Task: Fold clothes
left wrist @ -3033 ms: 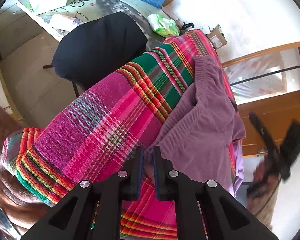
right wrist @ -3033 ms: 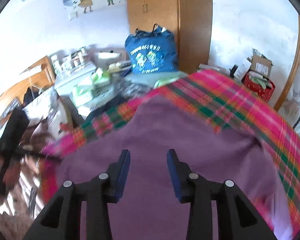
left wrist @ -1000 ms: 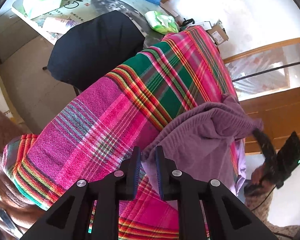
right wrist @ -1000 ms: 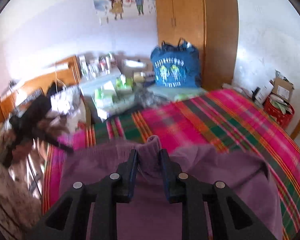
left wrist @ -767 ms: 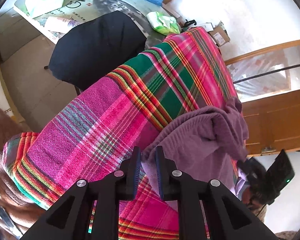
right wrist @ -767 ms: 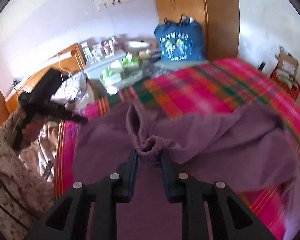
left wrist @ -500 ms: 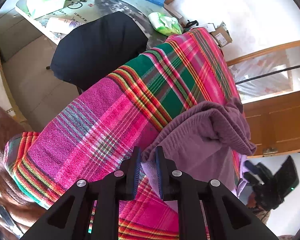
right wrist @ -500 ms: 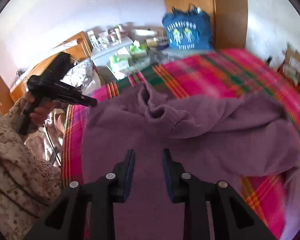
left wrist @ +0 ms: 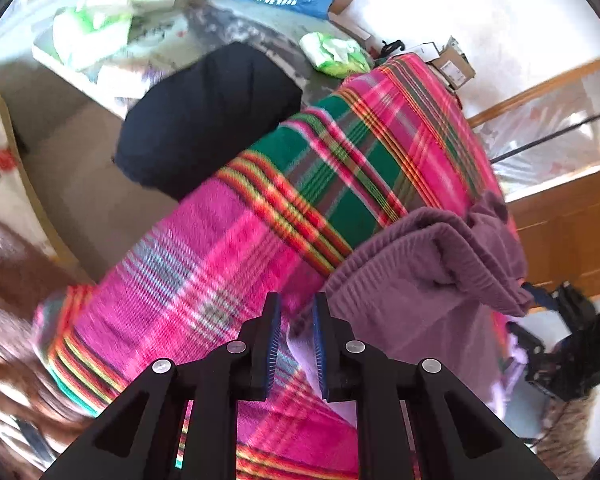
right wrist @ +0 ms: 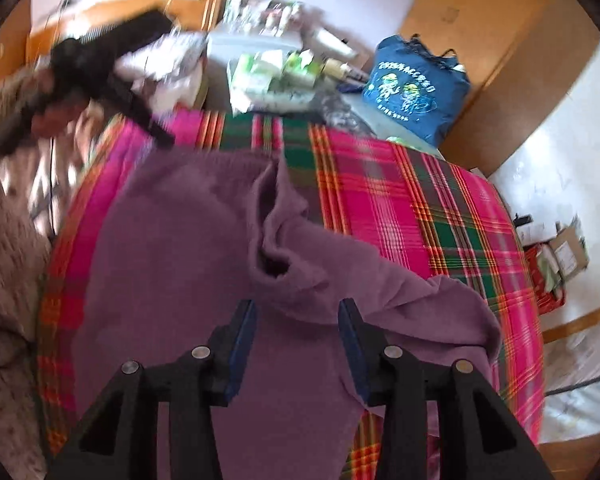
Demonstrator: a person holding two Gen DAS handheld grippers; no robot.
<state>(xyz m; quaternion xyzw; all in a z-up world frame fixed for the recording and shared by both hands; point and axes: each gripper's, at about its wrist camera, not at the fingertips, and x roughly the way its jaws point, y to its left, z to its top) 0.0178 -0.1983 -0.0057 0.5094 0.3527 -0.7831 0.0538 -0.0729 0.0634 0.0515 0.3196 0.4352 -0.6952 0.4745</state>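
Note:
A purple knit sweater (right wrist: 180, 260) lies spread on the pink and green plaid bedspread (right wrist: 400, 200), its neck opening (right wrist: 276, 264) bunched up near the middle. My right gripper (right wrist: 297, 312) hovers just above the sweater. Its jaws are opening and nothing is between them. In the left wrist view the sweater (left wrist: 420, 280) lies folded over on the bedspread (left wrist: 220, 260). My left gripper (left wrist: 296, 336) is shut on the sweater's near edge, which runs along the right pad. The right gripper (left wrist: 560, 344) shows at the far right of that view. The blurred left gripper (right wrist: 100, 68) is at the upper left of the right wrist view.
A black padded chair (left wrist: 208, 112) stands beside the bed. A table (right wrist: 268, 72) behind it holds green and white packs. A blue bag (right wrist: 412, 92) leans on a wooden wardrobe (right wrist: 480, 40). Cardboard boxes (right wrist: 568, 248) sit past the bed's far corner. A patterned sleeve (right wrist: 4, 240) fills the left edge.
My right gripper let go of the bunched neck of the sweater, opened wide and rolled; the sweater settled flat on the bed. The left gripper kept its hold on the edge.

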